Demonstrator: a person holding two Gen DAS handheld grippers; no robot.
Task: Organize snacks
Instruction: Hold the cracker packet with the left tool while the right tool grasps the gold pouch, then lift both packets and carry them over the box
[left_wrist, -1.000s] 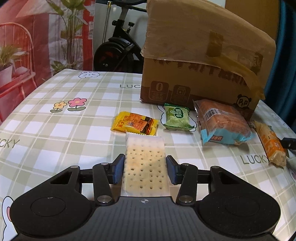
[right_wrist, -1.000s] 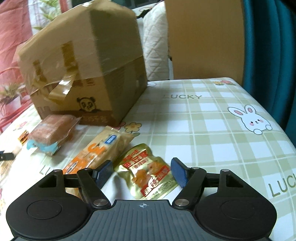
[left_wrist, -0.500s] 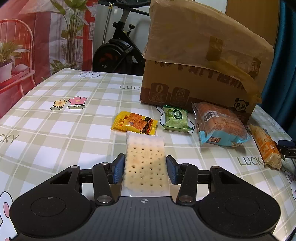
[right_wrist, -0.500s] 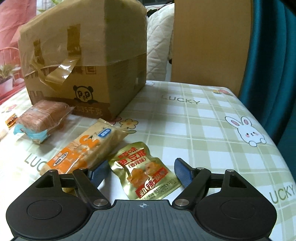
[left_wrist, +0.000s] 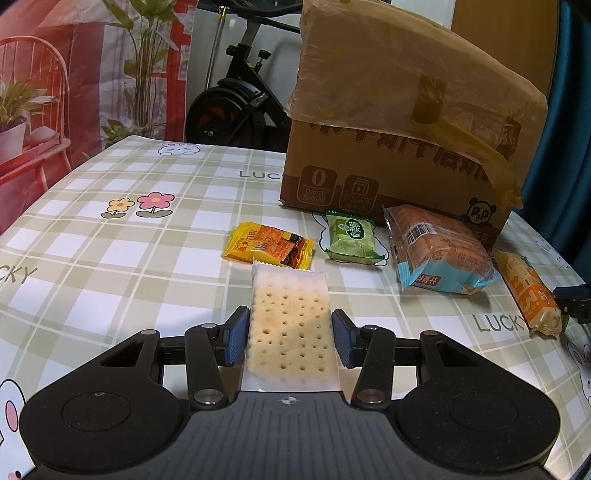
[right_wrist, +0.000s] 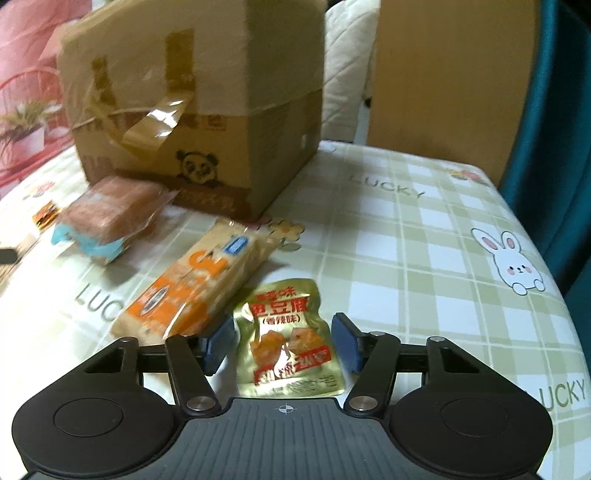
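Observation:
In the left wrist view my left gripper (left_wrist: 290, 341) is open with its pads on either side of a clear-wrapped cracker pack (left_wrist: 290, 328) lying on the table, small gaps showing on both sides. Beyond it lie a yellow snack packet (left_wrist: 267, 249), a green packet (left_wrist: 351, 238), a blue-edged bread pack (left_wrist: 439, 254) and an orange biscuit bar (left_wrist: 526, 295). In the right wrist view my right gripper (right_wrist: 282, 341) is open around a gold pouch (right_wrist: 290, 339) flat on the table. The orange biscuit bar (right_wrist: 195, 284) lies just left of it, the bread pack (right_wrist: 110, 214) further left.
A large taped cardboard box (left_wrist: 406, 129) stands at the back of the checked tablecloth (left_wrist: 110, 258); it also shows in the right wrist view (right_wrist: 195, 96). The right gripper's tip (left_wrist: 572, 299) shows at the right edge. An exercise bike (left_wrist: 229, 110) stands behind the table. A teal curtain (right_wrist: 554, 110) hangs at right.
The right gripper has moved forward over the gold pouch and narrowed around it. The left gripper has stayed about the cracker pack, with its view shifting slightly.

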